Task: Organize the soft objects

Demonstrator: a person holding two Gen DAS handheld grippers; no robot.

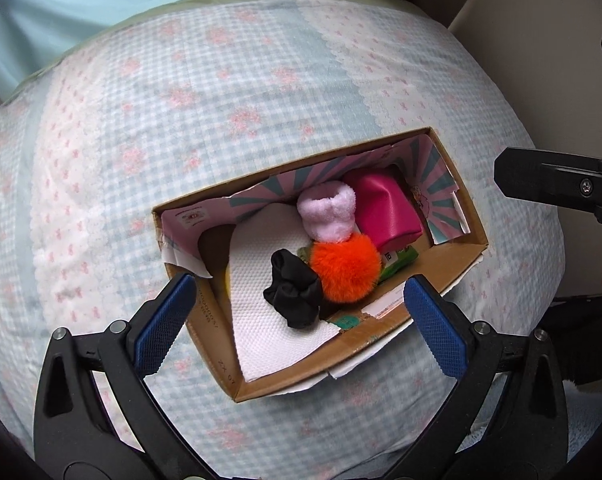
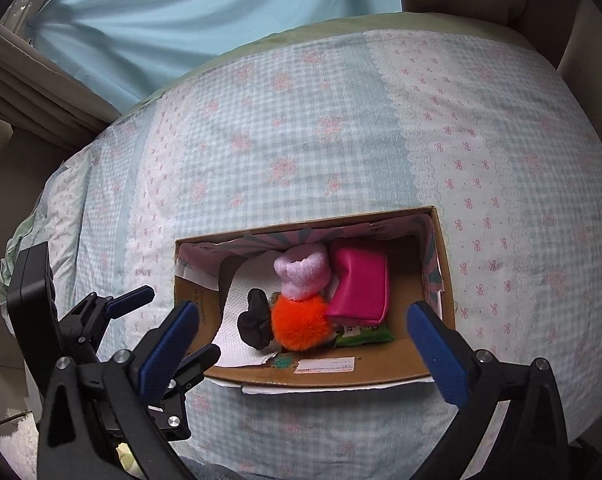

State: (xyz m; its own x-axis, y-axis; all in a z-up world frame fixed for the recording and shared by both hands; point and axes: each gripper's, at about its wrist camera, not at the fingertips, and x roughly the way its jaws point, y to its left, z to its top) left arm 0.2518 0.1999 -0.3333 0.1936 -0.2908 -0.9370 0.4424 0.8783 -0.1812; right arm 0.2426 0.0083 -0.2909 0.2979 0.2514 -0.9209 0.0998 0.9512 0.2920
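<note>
Count: four soft things lie grouped in one cardboard box (image 1: 221, 364) on a bed (image 1: 221, 92) with a blue gingham and pink-flower cover.
Box: open-topped, long axis running left to right, lined with white paper towel (image 1: 257, 320) at its left end; pink and teal printed paper covers its far inner wall.
Black scrunchie (image 1: 295, 294): on the paper towel, near the box's middle, touching the pompom on its right.
Orange pompom (image 1: 346, 268): fluffy ball at the centre, resting against the near wall's side of the pile.
Lilac plush roll (image 1: 328, 211): just beyond the pompom, touching it, toward the far wall.
Magenta pouch (image 1: 385, 210): right of the plush roll, tilted against the far right corner.
Green packet (image 2: 361, 331): flat, partly under the pouch and pompom.
Left claw (image 1: 299, 320): wide open, holding nothing, poised over the near wall with the scrunchie and pompom between its blue pads (image 1: 165, 324).
Right claw (image 2: 309, 354): also spread wide and empty, over the near wall, its opening framing the whole pile.
Key relation: the soft things lie straight ahead of and below both claws; the left claw seems nearer the scrunchie, the right nearer the pouch.
Judgement: sorting looks nearly complete, since nothing soft shows loose on the bed.
</note>
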